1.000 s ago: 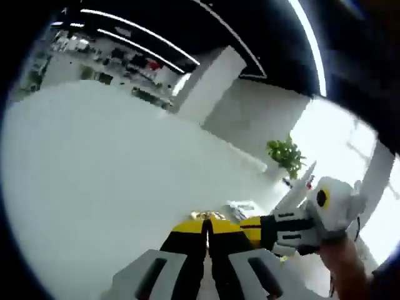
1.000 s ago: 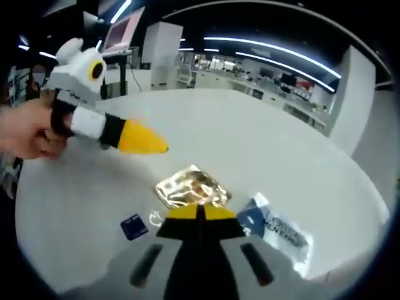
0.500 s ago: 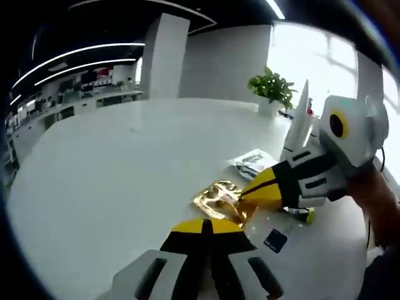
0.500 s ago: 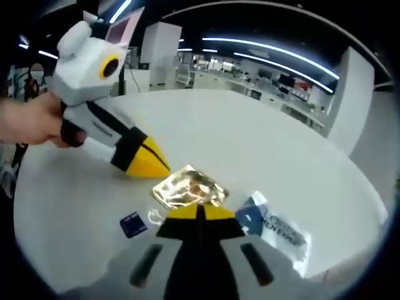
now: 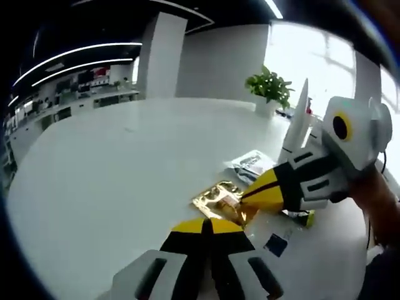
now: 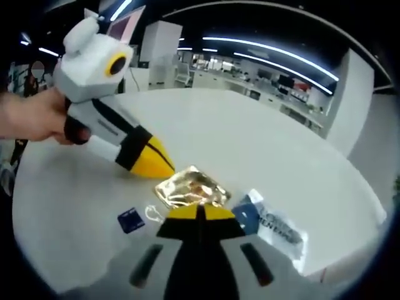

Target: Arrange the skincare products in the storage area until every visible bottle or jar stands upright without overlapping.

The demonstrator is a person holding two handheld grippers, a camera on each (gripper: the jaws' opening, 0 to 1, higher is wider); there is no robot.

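Note:
A crinkled gold sachet [image 5: 219, 199] [image 6: 190, 186] lies flat on the round white table [image 5: 106, 162] [image 6: 250, 137]. Just behind its edge my left gripper [image 5: 206, 222] is shut with nothing between the yellow jaws. In the right gripper view the left gripper [image 6: 164, 167] comes in from the left, its tip close to the sachet's left corner. My right gripper [image 6: 200, 210] is also shut and empty, and its tip [image 5: 247, 195] rests at the sachet's right side. A blue-and-white printed sachet [image 6: 275, 228] [image 5: 252, 161] and a small blue sachet [image 6: 129, 220] [image 5: 277, 244] lie flat nearby.
A small clear packet [image 6: 152, 214] lies beside the blue sachet. A white cone-shaped object [image 5: 299, 122] and a potted plant [image 5: 270, 84] stand at the table's far edge. A small green-and-yellow item [image 5: 303, 217] lies under the right gripper. A hand [image 6: 31, 115] holds the left gripper.
The left gripper view has swung down from the room onto the table. In the right gripper view the left gripper has dropped toward the gold sachet. The sachets have not moved.

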